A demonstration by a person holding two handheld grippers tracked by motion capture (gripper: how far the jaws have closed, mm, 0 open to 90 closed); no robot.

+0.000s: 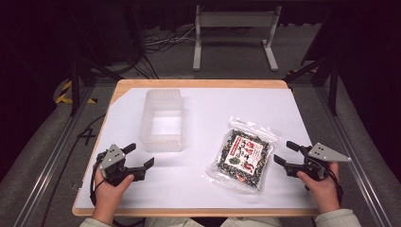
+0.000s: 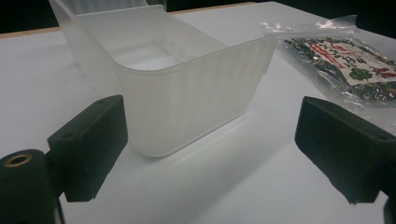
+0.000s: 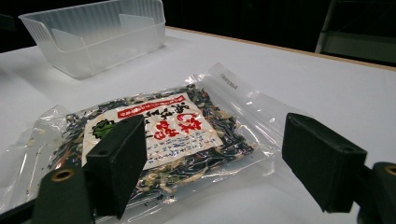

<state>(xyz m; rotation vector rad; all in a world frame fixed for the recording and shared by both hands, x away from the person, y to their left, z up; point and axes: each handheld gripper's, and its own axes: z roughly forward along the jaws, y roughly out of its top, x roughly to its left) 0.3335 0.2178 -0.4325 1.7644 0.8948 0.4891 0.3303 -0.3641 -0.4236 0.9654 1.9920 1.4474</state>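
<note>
**Both grippers wide open, bag and tub lying free**

On the white table [image 1: 283, 109], near-left, the person's left gripper [image 1: 141, 156] sits low with its jaws spread wide and nothing between them. From the left gripper view the gap is plain: the two black pads stand far apart, and beyond them rises the near wall of the translucent plastic container [image 2: 187, 88], close ahead but not touched. In the high view that container [image 1: 163, 120] lies left of centre on the table, open side up, its long axis running near to far, and it looks empty.

Over at the near-right, the right gripper [image 1: 286, 153] is also fully open, holding nothing, its jaws pointing left toward the clear bag of dried seaweed mix [image 1: 242, 153]. The bag lies flat on the table, right of the container and well apart from it, slightly askew, its red-and-white label facing up. The jaw tips sit just beside the bag's right edge; whether they touch the film cannot be told from above. In the right gripper view the bag [image 3: 154, 135] spreads out just ahead of the open jaws, with the left pad in front of its near corner, and the container [image 3: 93, 35] stands farther off at the upper left.
</note>
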